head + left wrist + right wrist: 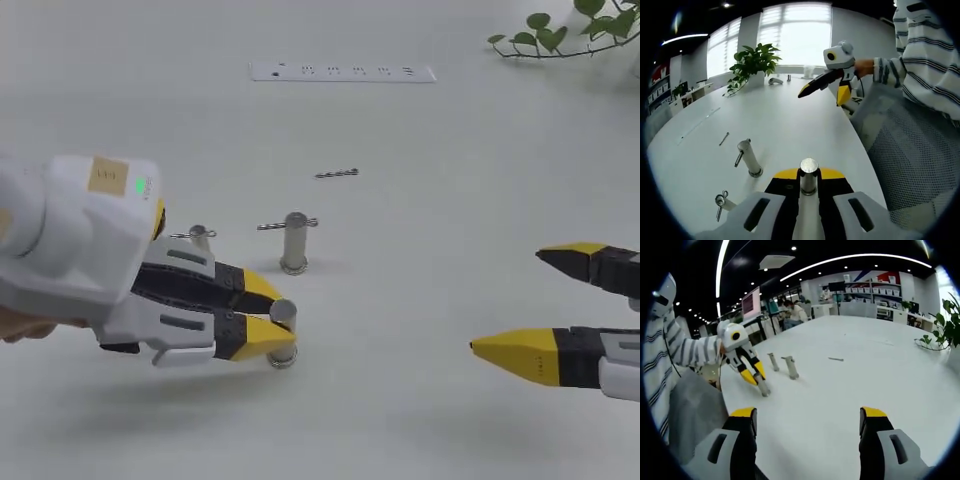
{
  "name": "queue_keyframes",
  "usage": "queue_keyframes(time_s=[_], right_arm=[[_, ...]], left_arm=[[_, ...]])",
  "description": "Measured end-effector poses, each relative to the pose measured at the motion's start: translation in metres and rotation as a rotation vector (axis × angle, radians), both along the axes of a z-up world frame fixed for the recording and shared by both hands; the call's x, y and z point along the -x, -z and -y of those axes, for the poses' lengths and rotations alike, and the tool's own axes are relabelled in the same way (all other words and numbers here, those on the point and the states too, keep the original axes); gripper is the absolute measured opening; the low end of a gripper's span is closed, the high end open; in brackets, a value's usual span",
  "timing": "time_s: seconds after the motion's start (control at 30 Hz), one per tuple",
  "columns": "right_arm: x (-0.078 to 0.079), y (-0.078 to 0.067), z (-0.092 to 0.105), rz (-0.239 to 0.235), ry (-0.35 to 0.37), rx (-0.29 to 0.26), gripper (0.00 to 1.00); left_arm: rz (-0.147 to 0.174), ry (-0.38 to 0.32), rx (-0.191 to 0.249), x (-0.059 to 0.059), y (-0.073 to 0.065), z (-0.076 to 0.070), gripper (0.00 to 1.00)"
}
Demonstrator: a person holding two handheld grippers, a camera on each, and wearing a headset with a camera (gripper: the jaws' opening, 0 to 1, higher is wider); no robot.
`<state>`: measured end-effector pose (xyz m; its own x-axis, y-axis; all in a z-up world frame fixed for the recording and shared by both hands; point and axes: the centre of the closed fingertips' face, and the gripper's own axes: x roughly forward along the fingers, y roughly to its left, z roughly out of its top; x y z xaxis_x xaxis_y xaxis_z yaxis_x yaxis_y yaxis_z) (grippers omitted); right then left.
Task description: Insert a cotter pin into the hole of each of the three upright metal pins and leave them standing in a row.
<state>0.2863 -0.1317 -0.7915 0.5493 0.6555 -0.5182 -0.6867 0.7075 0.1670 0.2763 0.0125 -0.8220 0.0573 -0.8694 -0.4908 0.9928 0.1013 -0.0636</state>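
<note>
**Bench stock: three metal pins, cotter pins, two tongs**

Head view, listed left to right.

- Left tongs [280,318]: lower left of the frame, white body, yellow tips. Clamped on the near pin [283,333] just below its head. The left gripper view has the same pin [808,172] standing between the two yellow tips.
- Small pin [200,238]: left of centre, just above the left tongs, upright, a cotter pin through its top. Lower left in the left gripper view [722,201].
- Near pin: lower centre, upright, foot at the surface of the bench [420,420].
- Middle pin [294,243]: centre, upright, apart from the near pin, a cotter pin through its head and sticking out to the left. Also seen at [749,157] and [791,367].
- Loose cotter pin [337,174]: above centre, lying flat, apart from all three pins.
- Power strip [342,72]: top centre, flat, white.
- Right tongs [508,300]: right edge, spread wide with nothing between the tips; likewise in the right gripper view [808,415].
- Plant [570,30]: upper right corner, green leaves.
</note>
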Motion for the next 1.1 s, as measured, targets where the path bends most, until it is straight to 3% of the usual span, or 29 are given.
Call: queue_keyframes(time_s=[0.7, 0.97, 1.1], right_arm=[[0.0021, -0.0021, 0.0003, 0.008, -0.012, -0.008, 0.85], [0.0016, -0.0042, 0.0033, 0.014, -0.021, -0.002, 0.85], [0.0, -0.0052, 0.0047, 0.015, -0.035, 0.005, 0.85]], left_arm=[[-0.035, -0.067, 0.005, 0.0012, -0.0005, -0.0001, 0.13], [-0.06, -0.134, 0.002, 0.0009, 0.0053, -0.0026, 0.26], [-0.085, -0.147, 0.002, 0.0039, 0.0067, -0.005, 0.28]])
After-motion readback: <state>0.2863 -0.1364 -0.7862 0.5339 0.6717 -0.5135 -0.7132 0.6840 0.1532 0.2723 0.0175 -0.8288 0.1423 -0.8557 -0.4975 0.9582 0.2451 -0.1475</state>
